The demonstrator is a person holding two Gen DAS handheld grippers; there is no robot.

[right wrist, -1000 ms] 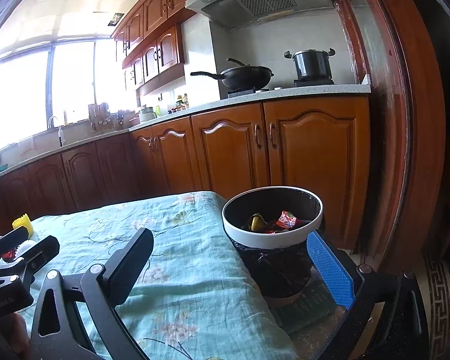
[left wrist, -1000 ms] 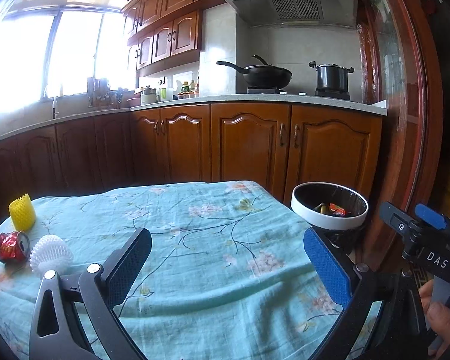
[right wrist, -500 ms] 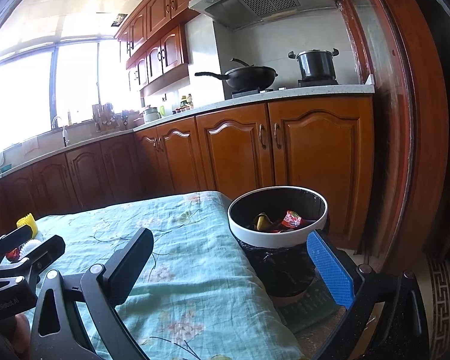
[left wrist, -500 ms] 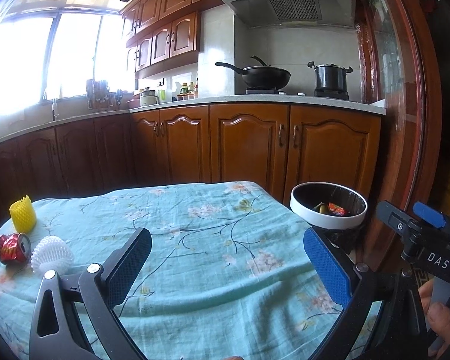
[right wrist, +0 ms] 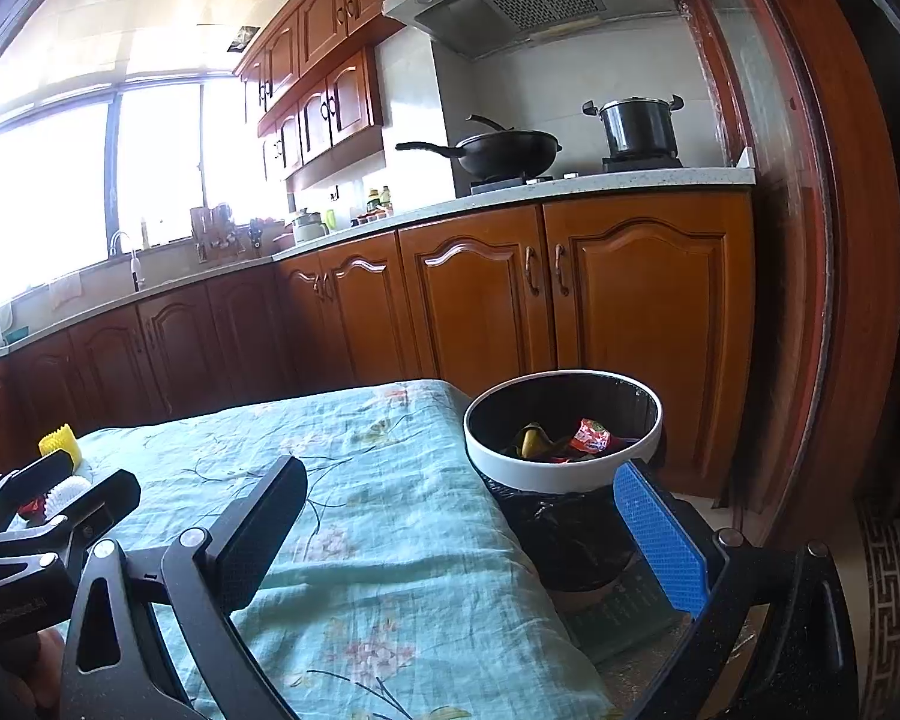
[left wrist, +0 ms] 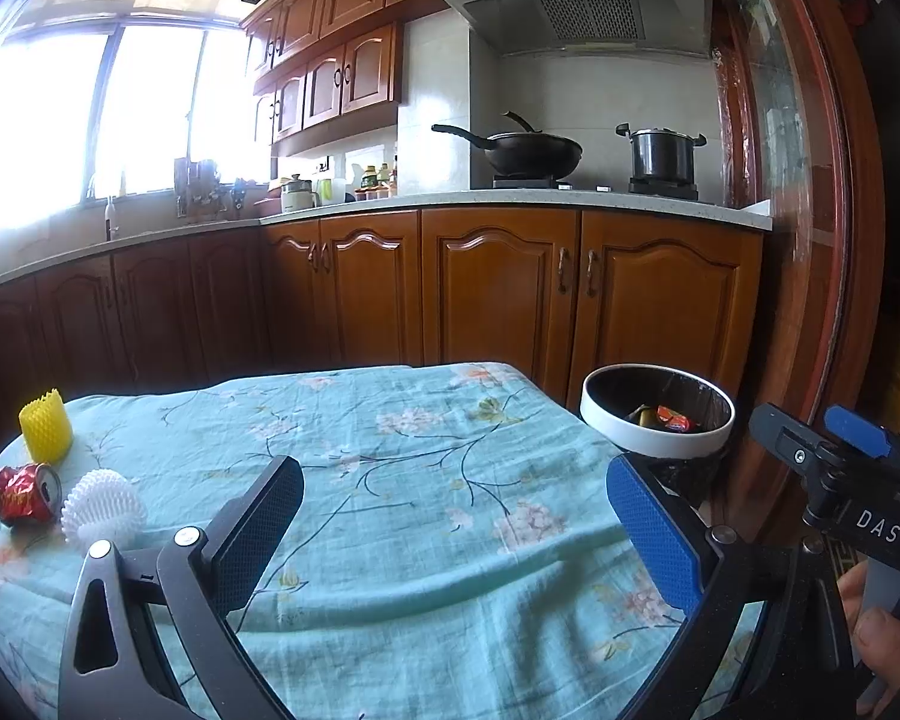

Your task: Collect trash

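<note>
1. Trash on the table: a crushed red can (left wrist: 25, 493), a white foam fruit net (left wrist: 103, 509) and a yellow foam net (left wrist: 45, 433) lie on the left part of the teal floral tablecloth (left wrist: 426, 480). The can touches the white net; the yellow net stands upright just behind them, nearer the far edge.
2. Trash bin (right wrist: 563, 468): a round bin with a white rim and a black liner stands off the right edge of the table, just beside it. Inside it I see a red wrapper (right wrist: 591, 438) and a dark yellowish scrap (right wrist: 531, 438).
3. My left gripper (left wrist: 450, 531): the black pad and the blue pad stand wide apart, with nothing between them. It hovers above the middle of the cloth, well apart from the three items on the left.
4. My right gripper (right wrist: 459, 537): its pads are likewise spread wide and hold nothing. The blue pad overlaps the bin's near side in the right wrist view; I cannot tell whether it touches the bin.
5. Cross views: the right gripper's black body, marked DAS, shows at the right edge of the left wrist view with my fingers (left wrist: 882, 642) under it. The left gripper's body shows at the left edge of the right wrist view, partly covering the white net and can.
6. Background: wooden cabinets (left wrist: 570, 288), a wok (left wrist: 528, 150) and a lidded pot (left wrist: 663, 153) on the stove under a range hood (left wrist: 576, 6).
</note>
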